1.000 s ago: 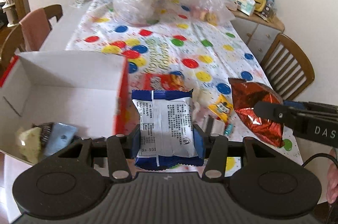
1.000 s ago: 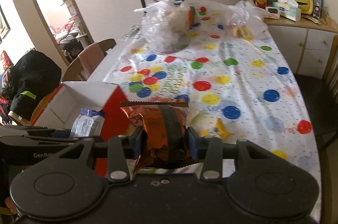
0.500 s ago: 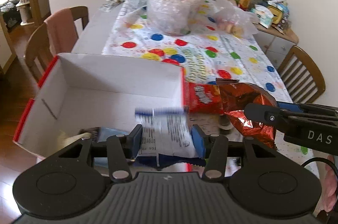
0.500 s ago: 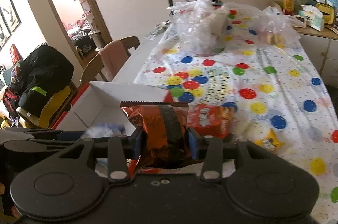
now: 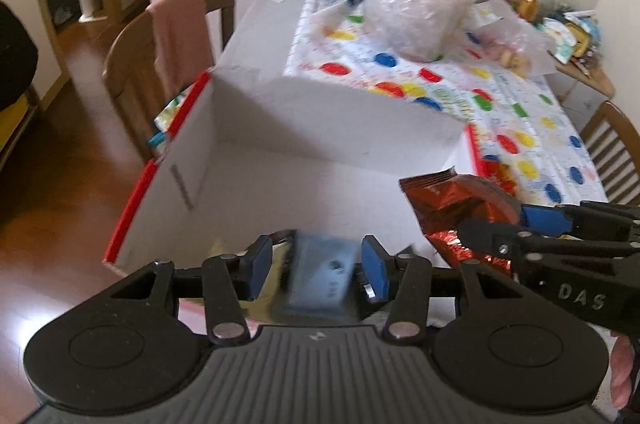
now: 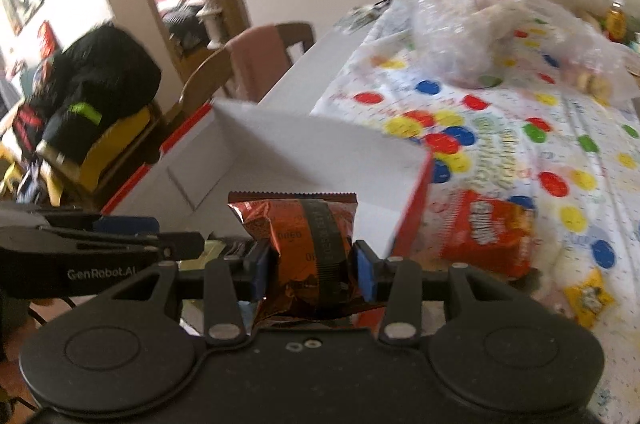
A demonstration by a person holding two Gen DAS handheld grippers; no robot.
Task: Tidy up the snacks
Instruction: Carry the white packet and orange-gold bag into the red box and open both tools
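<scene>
Pinching copper foil snack bag (image 6: pixel 306 244) mid-body in right gripper (image 6: pixel 310 270), above white box (image 5: pixel 320 144) rim. Light, crinkly, slippery; crushable contents. Left gripper (image 5: pixel 316 270) spread, empty, over blue packet (image 5: pixel 320 276) inside box.

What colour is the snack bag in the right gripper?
Shiny orange-red foil bag with a black stripe, seen best in the right wrist view.

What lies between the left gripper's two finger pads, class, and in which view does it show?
In the left wrist view, a blurred pale blue packet shows between the left gripper pads, down in the white box; no grip is visible.
</scene>
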